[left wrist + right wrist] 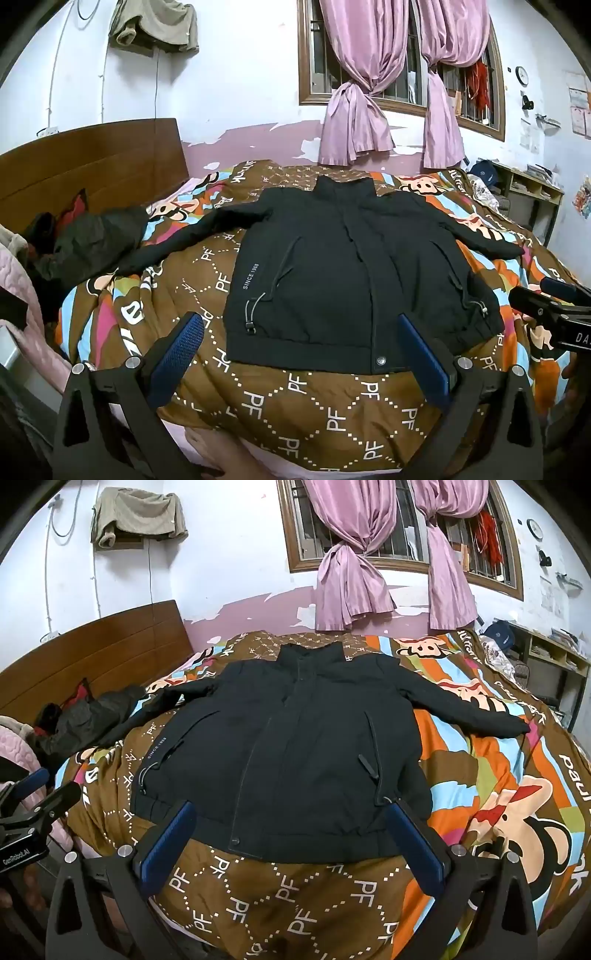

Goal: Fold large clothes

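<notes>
Black jacket (343, 266) lies face up and spread flat on the bed, on a brown patterned quilt (295, 398). Collar points toward the window wall, hem toward me. Both sleeves are stretched out sideways. The front is closed, with a snap button visible at the hem. White lettering runs along one side panel.

My left claw (301, 350) hangs above the near edge of the bed, just short of the jacket's hem. Its two blue-padded fingers (177, 354) stand wide apart. Nothing sits between them; they grip no cloth. In this view the right finger overlaps the hem area, but I cannot tell whether it touches the fabric.

My right claw (291, 834) is in a like position, over the hem on the other half of the jacket. Its fingers (417, 845) are also spread wide, with nothing held. Contact with the jacket cannot be confirmed here either. Each claw shows at the edge of the other's view, so the two are side by side and apart.

Surroundings: a wooden headboard (92, 166) stands at the left end of the bed. A second dark garment (92, 243) lies crumpled near it, just beside the tip of the jacket's left-hand sleeve. Pink curtains (369, 92), knotted at mid-height, hang over a barred window behind the bed. A shelf unit (532, 192) stands at the far right.
</notes>
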